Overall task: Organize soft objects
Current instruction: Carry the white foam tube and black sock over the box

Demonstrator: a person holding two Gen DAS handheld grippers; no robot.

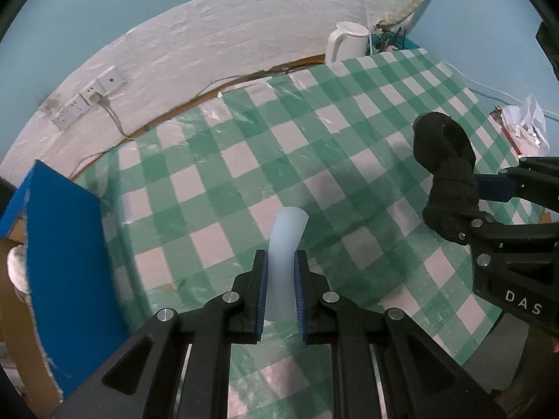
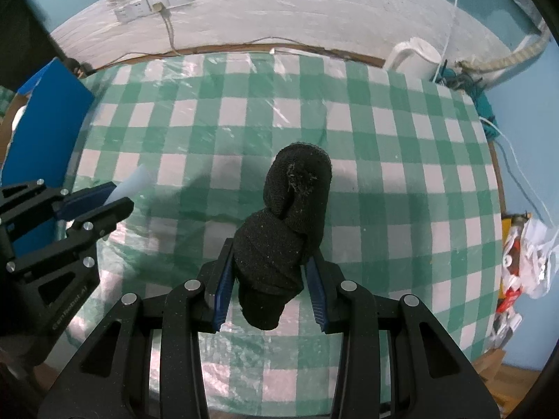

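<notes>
The left claw (image 1: 281, 272) is squeezed tight on a pale blue soft strip (image 1: 286, 244), which sticks up past the tips and bends over at the top. The right claw (image 2: 270, 272) is gripping a black sock bundle (image 2: 286, 223), rolled into a fat lump that bulges out above the blue pads (image 2: 223, 286). Both things are held up in the air over the table (image 2: 244, 111), not lying on it. The strip looks light and floppy, so it may droop or slip; I think a grip low down near its middle holds it best. The sock bundle looks squashy and light, and it will not break, but it could come unrolled, so the thick middle seems the best place to pinch it. The table has a green and white checked cloth under a shiny clear cover, which looks a bit slippery. On the left edge stands a blue box (image 1: 66, 262), which may be where soft things go. A white kettle (image 1: 346, 42) sits at the far side by a white wall with a plug socket (image 1: 87, 99), and crumpled wrappers (image 2: 524, 262) lie off to the right.
</notes>
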